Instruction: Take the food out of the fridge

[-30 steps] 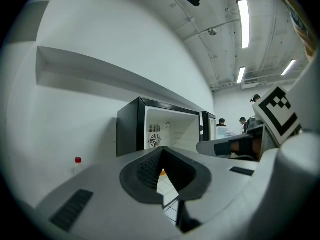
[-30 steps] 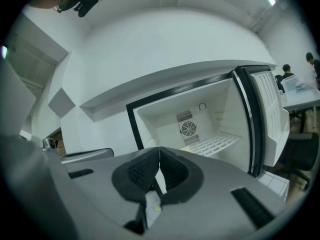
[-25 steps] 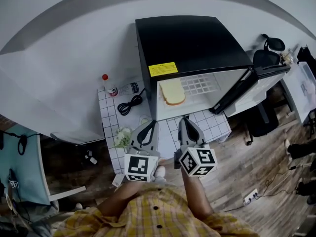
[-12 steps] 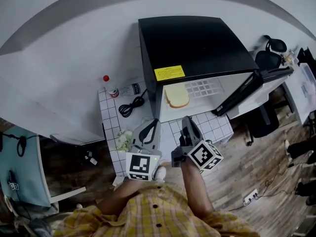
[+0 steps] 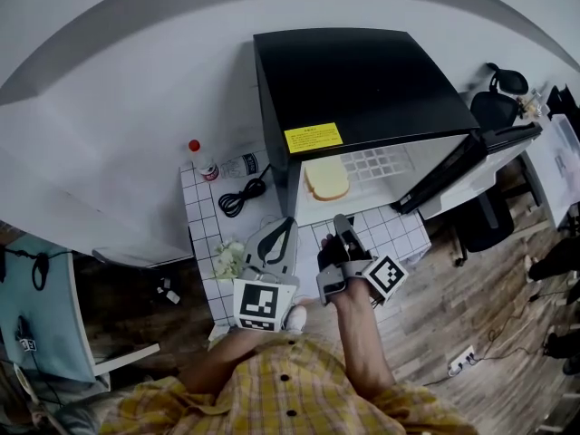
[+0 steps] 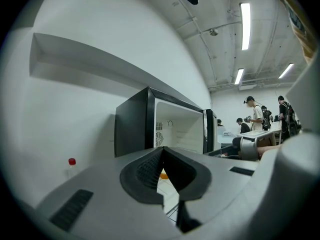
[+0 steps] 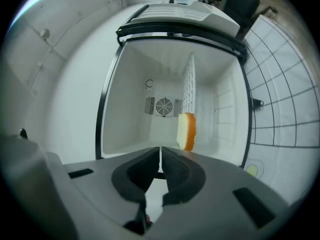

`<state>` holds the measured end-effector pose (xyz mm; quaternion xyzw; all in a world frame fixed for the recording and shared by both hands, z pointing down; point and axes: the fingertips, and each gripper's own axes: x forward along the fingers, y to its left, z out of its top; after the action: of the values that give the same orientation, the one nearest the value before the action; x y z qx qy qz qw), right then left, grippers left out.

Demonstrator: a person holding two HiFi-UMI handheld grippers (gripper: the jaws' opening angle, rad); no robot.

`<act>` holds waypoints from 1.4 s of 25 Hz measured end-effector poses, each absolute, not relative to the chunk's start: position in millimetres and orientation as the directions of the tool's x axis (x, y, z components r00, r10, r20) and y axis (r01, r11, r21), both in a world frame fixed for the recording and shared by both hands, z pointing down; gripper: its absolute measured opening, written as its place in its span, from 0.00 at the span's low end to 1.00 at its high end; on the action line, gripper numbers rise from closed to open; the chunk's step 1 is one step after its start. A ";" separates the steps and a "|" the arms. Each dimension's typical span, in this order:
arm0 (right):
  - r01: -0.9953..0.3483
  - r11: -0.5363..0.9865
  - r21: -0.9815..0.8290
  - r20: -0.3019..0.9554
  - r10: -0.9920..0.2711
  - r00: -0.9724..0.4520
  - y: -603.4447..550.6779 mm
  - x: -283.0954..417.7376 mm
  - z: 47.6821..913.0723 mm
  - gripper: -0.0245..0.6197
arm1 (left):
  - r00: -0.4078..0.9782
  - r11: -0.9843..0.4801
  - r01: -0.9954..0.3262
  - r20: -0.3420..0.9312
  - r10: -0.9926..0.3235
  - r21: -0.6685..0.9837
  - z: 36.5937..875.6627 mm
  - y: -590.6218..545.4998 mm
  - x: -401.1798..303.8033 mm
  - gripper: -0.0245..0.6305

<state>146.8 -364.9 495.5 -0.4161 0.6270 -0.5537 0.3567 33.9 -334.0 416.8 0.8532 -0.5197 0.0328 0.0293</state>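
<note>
The bread slice (image 5: pixel 326 181) lies flat inside the open fridge (image 5: pixel 362 80), apparently on the front of its wire shelf (image 5: pixel 376 161), with the door (image 5: pixel 453 166) swung out toward 3 o'clock. The right claw (image 5: pixel 341 221) sits just outside the opening with the slice at its 12 o'clock. It is turned on its side, and its jaws are pressed together on nothing. In the right gripper view the slice (image 7: pixel 186 130) shows edge-on just past that claw (image 7: pixel 160 151). The left claw (image 5: pixel 288 223) hangs at 9 o'clock of the right one, also closed and empty.

The main risk is pushing in with the jaws together, which would shove the slice deeper instead of taking it. Bread is soft, so a hard pinch would likely crush or tear it. A shallow pinch on the crust could drop it on the tiled floor (image 5: pixel 399 229). Jaws set at the wrong angle could also catch the wire shelf.
</note>
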 end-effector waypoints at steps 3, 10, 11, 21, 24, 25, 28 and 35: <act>-0.004 0.010 -1.000 -0.008 -0.921 -0.389 -368.2 145.5 505.9 0.05 | 0.462 -0.462 -0.887 0.089 -0.883 0.013 417.6 -335.2 35.1 0.05; 0.157 0.014 -0.988 -0.073 -0.922 -0.380 -383.2 143.5 515.2 0.16 | 0.479 -0.480 -0.877 0.090 -0.873 0.014 417.1 -336.7 42.7 0.05; 0.154 0.011 -0.988 -0.070 -0.921 -0.384 -385.2 142.7 517.4 0.20 | 0.479 -0.480 -0.877 0.091 -0.873 0.015 417.9 -337.0 42.6 0.05; 0.167 -0.041 -0.985 -0.026 -0.924 -0.381 -404.3 141.9 543.5 0.34 | 0.490 -0.490 -0.871 0.091 -0.867 0.023 418.6 -337.8 47.0 0.05; 0.127 -0.028 -0.991 -0.022 -0.926 -0.377 -412.3 142.1 545.9 0.36 | 0.490 -0.490 -0.872 0.092 -0.867 0.022 418.6 -338.4 46.8 0.05; 0.112 -0.026 -0.993 -0.018 -0.926 -0.377 -414.7 141.6 547.6 0.37 | 0.489 -0.489 -0.872 0.093 -0.867 0.023 418.7 -338.4 46.7 0.05; 0.112 -0.041 -0.993 -0.003 -0.930 -0.368 -419.5 139.7 555.4 0.40 | 0.491 -0.491 -0.871 0.096 -0.866 0.017 419.0 -337.0 45.8 0.05; 0.086 -0.048 -0.995 0.012 -0.926 -0.378 -445.5 135.4 561.1 0.41 | 0.493 -0.494 -0.869 0.101 -0.864 0.021 421.2 -335.3 45.3 0.05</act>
<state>135.4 -445.5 561.1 -0.3780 0.5551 -0.6172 0.4099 45.3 -335.3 421.2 0.8633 -0.5020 0.0387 0.0344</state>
